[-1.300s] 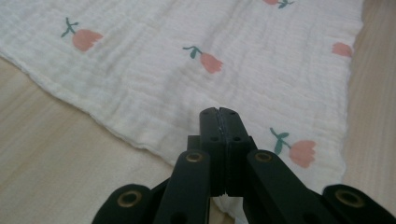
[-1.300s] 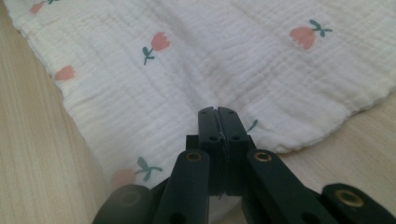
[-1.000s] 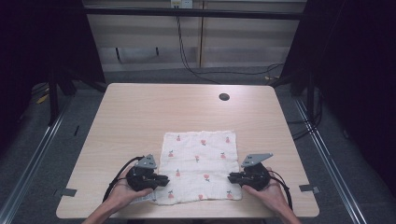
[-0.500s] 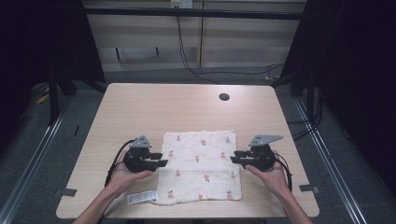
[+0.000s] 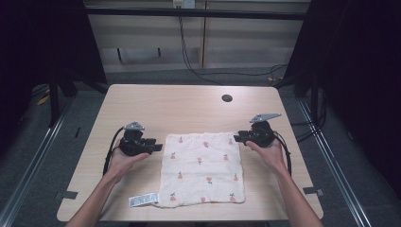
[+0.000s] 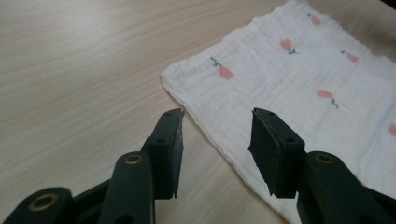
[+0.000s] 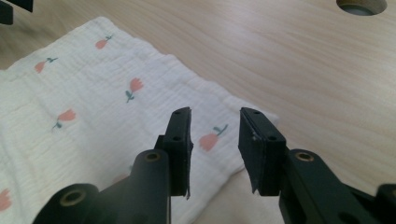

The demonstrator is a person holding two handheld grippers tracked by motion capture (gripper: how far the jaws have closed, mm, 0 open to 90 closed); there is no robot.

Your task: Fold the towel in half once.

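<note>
White cloth, pink tulip print

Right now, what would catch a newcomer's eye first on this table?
The white cloth with small pink flowers lies flat at the table's near middle. A hand-held tool flanks each far corner, the left tool and the right tool, both open. A white label sticks out at its near left corner.

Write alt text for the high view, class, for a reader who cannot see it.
A white cloth with small pink flowers lies flat on a wooden table. A person's hands hold the left tongs and right tongs, both open, at its two far corners. A white label sticks out at its near left corner.
</note>
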